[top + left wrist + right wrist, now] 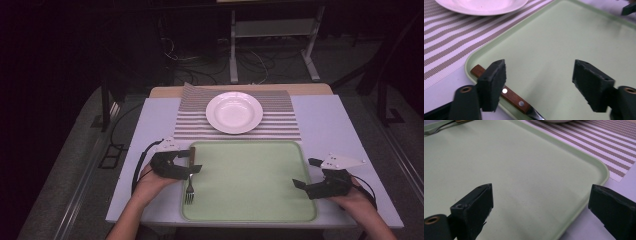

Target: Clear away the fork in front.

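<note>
Now the left hand-held gripper (pixel 192 161) hovers over the left edge of the pale green tray (pixel 250 210), its jaws spread wide with nothing pressed between them. Just below it lies the fork (pixel 190 187), along the tray's left side: the tines point toward the person and the wooden handle runs away toward the tray's far left corner. In the left gripper view the handle (pixel 506 93), brown with two bright rivets, rests against the tray's raised rim (pixel 470 63); one black pad (pixel 494 83) stands in front of it, whether touching cannot be told, and the other pad (pixel 591 83) stands well apart over bare green. The right hand-held gripper (pixel 307 174) is held at the tray's right edge, resting low by the worktop (pixel 330 120), jaws likewise open and empty; in the right gripper view its pads (pixel 477 206) frame the tray's right rim (pixel 599 173), one over the tray and one over the worktop beside it. Beyond the tray a striped placemat (pixel 285 127) lies flat, touching or just beside the tray's far edge, and a white plate (pixel 234 112) sits empty on its middle. Both forearms come in from the near side, each hand wrapped around its gripper's body, a cable looping off the left one.
</note>
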The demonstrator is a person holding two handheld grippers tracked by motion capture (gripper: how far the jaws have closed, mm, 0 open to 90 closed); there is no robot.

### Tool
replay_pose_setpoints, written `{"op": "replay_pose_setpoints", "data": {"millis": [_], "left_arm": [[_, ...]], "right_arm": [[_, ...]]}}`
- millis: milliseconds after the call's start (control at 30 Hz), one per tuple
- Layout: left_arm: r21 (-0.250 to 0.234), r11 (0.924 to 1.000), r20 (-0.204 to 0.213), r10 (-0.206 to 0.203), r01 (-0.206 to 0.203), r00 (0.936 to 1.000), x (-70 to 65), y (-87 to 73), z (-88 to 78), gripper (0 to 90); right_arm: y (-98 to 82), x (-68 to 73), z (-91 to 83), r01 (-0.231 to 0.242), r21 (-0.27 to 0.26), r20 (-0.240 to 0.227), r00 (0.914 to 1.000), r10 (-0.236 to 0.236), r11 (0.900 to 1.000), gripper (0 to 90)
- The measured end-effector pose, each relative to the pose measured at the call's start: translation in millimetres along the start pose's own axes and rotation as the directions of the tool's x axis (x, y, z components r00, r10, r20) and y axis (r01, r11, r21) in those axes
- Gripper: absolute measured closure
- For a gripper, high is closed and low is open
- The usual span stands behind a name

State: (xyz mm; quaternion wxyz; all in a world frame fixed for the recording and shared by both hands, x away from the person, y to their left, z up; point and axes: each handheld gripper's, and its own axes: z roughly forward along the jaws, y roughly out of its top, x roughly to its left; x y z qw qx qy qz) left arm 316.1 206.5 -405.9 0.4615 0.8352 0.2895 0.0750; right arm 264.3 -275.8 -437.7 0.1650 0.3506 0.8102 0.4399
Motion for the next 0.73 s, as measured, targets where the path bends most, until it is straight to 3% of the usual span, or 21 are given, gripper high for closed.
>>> {"op": "replay_pose_setpoints", "data": {"millis": [367, 733], "left_arm": [[-0.004, 1.0, -0.025, -0.008, 0.008, 0.9997, -2.8, -16.5, -14.8, 0.0], [0.021, 0.9997, -0.023, 0.009, -0.009, 0.9997, -3.2, -17.5, -11.7, 0.0]], "right_arm": [[0.2, 0.1, -0.9, -0.007, -0.003, 0.007, 1.0, 0.007, 1.0, 5.9], [0.4, 0.0, -1.6, -0.008, -0.007, 0.01, 0.9999, 0.008, 1.0, 5.9]]}}
